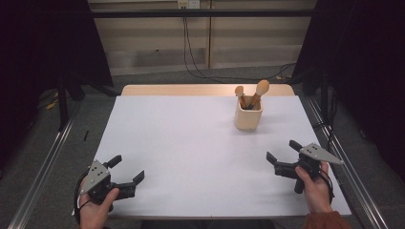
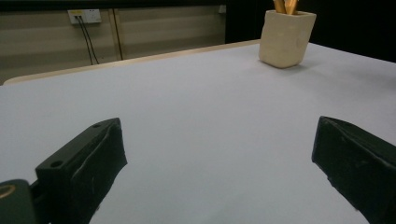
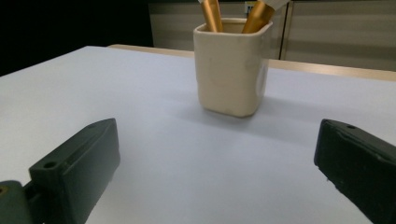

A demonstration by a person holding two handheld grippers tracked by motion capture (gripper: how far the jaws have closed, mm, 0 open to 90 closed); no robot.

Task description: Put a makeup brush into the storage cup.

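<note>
You hold your left gripper (image 1: 128, 170) and right gripper (image 1: 282, 155) wide open and empty near you, so you likely next reach to the cream square cup (image 1: 248, 116) of wooden spoons (image 1: 259, 91) far right.

Even, soft light falls from above on the white counter (image 1: 191, 143), which reads bright with no glare, while the surroundings sink into near black. The cream holder (image 3: 232, 65) casts a faint, diffuse shadow toward the camera in the right gripper view. All views are slightly soft and grainy; the near black jaws blur at the bottom edges.
</note>
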